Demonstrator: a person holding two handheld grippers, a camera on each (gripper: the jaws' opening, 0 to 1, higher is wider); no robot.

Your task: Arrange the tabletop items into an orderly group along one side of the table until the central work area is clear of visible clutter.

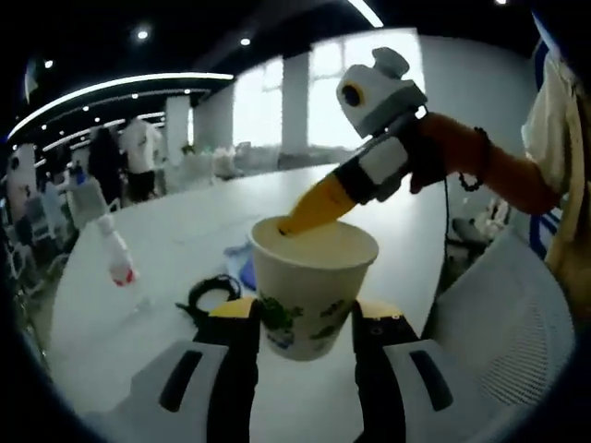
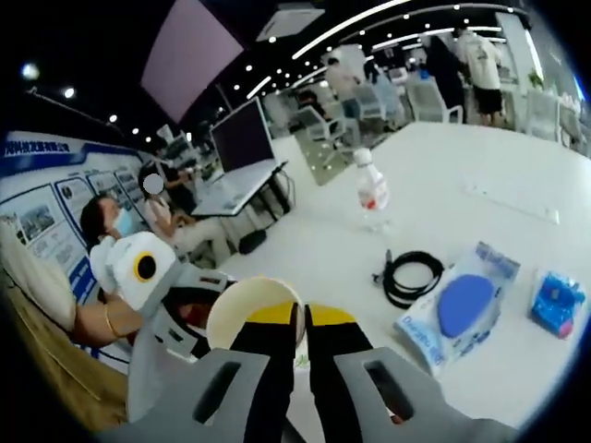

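Cup (image 1: 312,279): white paper, green leaf print, cream inside, upright.

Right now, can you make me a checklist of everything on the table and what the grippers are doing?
Surface: white table, mostly bare in the middle.
Job's things: paper cup lifted off the table; water bottle upright; blue packet and small blue pack lying flat.
Clutter: nothing seen beyond those.
Grippers: left gripper shut on the paper cup's sides; right gripper pinching the cup's rim, one jaw inside.
Cables: black coiled cable lying beside the blue packet.
Surroundings: office with chairs, a monitor, a poster wall and people seated and standing.
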